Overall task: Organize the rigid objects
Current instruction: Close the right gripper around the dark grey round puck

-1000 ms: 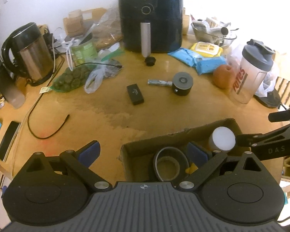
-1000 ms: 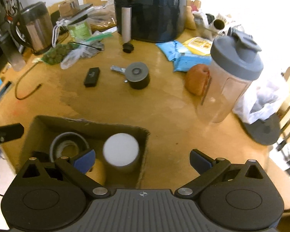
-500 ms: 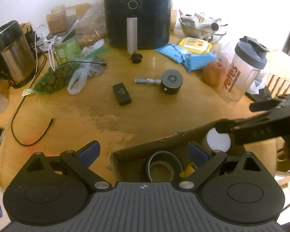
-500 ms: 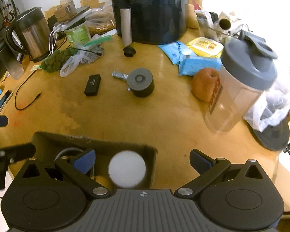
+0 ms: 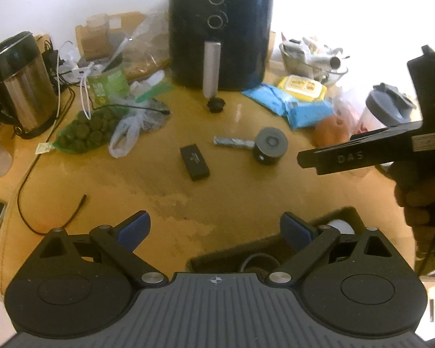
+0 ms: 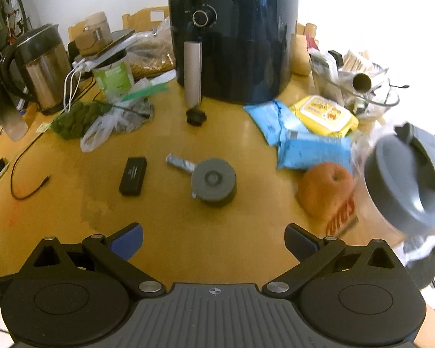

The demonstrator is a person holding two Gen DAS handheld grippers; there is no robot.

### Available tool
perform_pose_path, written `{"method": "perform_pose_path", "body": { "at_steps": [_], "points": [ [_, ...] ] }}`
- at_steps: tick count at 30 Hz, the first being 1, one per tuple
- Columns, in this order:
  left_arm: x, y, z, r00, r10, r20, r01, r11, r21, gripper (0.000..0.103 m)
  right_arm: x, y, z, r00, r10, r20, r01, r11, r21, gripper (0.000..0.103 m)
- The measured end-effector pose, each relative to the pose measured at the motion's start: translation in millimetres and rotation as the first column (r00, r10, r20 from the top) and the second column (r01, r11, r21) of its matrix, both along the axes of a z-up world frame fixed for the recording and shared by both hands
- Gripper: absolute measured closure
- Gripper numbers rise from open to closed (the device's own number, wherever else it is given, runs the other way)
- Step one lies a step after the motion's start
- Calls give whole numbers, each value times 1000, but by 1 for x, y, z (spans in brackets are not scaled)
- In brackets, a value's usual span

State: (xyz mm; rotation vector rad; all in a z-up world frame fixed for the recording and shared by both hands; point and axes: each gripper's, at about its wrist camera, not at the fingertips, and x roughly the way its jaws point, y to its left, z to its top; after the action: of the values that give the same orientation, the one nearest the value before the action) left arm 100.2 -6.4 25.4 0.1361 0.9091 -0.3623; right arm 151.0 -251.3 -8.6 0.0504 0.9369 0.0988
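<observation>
In the left wrist view, the left gripper [image 5: 214, 227] spreads its blue-padded fingers wide with nothing between them, low in the frame. Behind its right finger, at lower right, sits the cardboard box [image 5: 275, 246], with a white-lidded jar [image 5: 340, 226] and a dark ring-shaped thing [image 5: 256, 262] inside. The small black case [image 5: 195, 162] lies at centre on the wooden table [image 5: 148, 179], the grey round container [image 5: 270, 146] just right of it. The right gripper's body [image 5: 391, 148] enters from the right edge.

In the right wrist view, the right gripper [image 6: 213, 242] is also wide and empty, above bare table. The black case [image 6: 132, 176] lies left of centre, the grey container [image 6: 213, 181] at centre, an apple [image 6: 324, 188] and shaker bottle [image 6: 403, 191] at right.
</observation>
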Motion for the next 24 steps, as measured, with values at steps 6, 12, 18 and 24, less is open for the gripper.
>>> {"method": "perform_pose_path", "body": {
  "at_steps": [6,12,18,24],
  "points": [
    [0,8,6,999,18,28,-18,1000,-16,5,22,4,-14,1000,-26,9,26,1000,-12,6],
    [-4,20,1,999,47,8,-47,998,-34,5,35,8,-25,999,-33,27,33,999,-18,9],
    [-8,34,-4,996,82,-15,-83,996,-36,5,53,14,-41,999,-39,26,40,999,-19,17],
    [-13,49,-7,991,128,-26,-129,991,-35,5,70,20,-56,999,-51,13,52,998,-41,24]
  ]
}}
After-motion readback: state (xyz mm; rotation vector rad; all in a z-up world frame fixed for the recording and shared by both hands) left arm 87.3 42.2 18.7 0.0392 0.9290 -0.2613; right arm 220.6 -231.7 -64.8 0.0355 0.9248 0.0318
